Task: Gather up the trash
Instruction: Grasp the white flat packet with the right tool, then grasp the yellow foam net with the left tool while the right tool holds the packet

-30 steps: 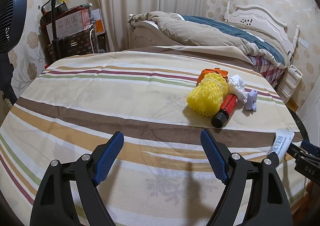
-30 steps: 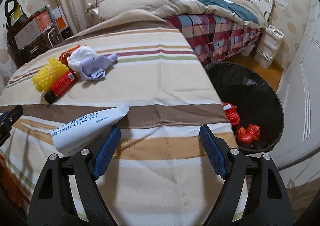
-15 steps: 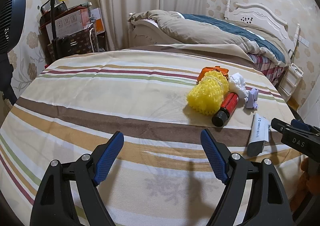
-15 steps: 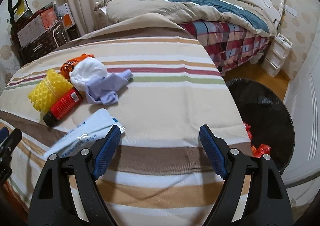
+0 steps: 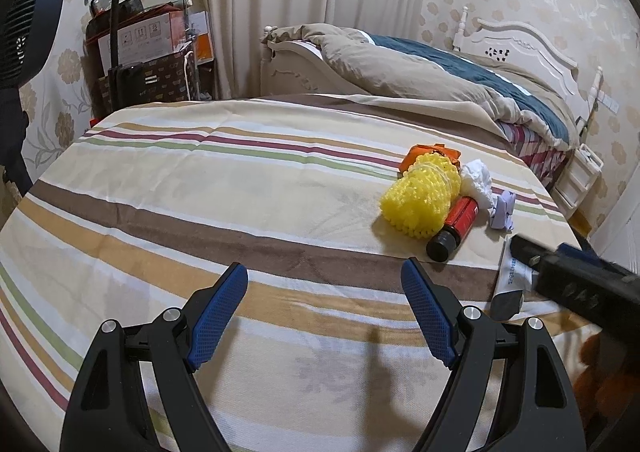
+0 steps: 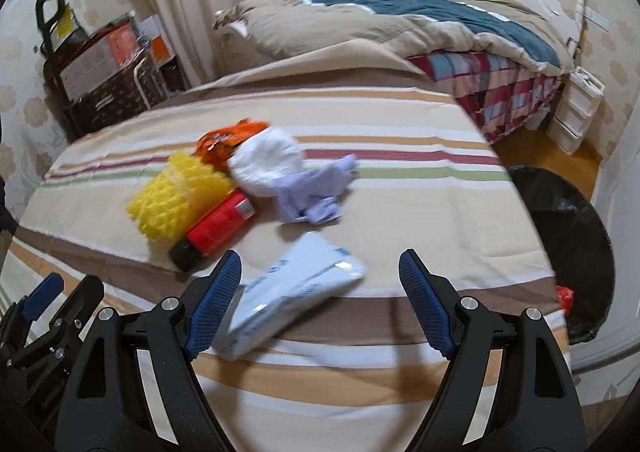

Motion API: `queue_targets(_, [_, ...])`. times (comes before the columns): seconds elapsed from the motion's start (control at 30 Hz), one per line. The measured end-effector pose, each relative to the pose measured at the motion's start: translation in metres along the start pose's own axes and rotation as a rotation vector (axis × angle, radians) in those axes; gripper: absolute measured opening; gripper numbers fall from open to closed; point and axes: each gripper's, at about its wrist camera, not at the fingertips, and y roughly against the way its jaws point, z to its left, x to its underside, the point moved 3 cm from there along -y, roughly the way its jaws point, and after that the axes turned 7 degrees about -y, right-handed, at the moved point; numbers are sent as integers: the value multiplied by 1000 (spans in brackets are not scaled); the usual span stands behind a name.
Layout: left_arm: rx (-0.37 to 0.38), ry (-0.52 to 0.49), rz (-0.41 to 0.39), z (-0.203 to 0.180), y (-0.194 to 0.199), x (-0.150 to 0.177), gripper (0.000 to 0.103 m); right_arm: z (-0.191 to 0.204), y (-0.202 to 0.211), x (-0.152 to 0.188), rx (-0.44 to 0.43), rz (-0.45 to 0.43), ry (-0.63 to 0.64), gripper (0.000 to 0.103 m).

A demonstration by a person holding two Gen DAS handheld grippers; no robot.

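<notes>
Both the left gripper and right gripper are hanging agape and empty, while one white sachet is lying flat just beside the red bottle, its long axis slanting away rightward.

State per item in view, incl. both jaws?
left gripper: jaws open, empty
right gripper: jaws open, above white pouch, not gripping
white pouch: flat on cloth
red bottle: lying, capped
yellow foam net: on cloth
white tissue: crumpled
bin: open, red trash inside
</notes>
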Motion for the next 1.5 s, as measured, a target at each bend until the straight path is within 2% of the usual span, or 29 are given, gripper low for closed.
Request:
queue_targets(0.13, [7,4,-2,1,1,0,79,6,-7,12,12,37,32,79])
queue_targets(0.43, [10,-21,4,-4,0,0,79,-22,-2,20,34,42,-5,79])
queue_targets(0.53, [11,-30,6,-6,-1,-1,79,-23,-4,19,22,45,-1,75])
queue_targets(0.7, [26,-43,2,-10,-2,-3,81,-16,-5,18,8,36,50,49])
queue_targets(0.87, [48,-58,-6,-16,-3,-5,81,-18,-3,18,14,23,78,29])
queue_targets(1.07, [67,-75,-5,-26,-11,-12,82,-38,-4,12,27,16,46,27])
queue_targets(1.5, [49,-142,10,-47,-32,-32,82,-66,-19,-11,44,8,2,28])
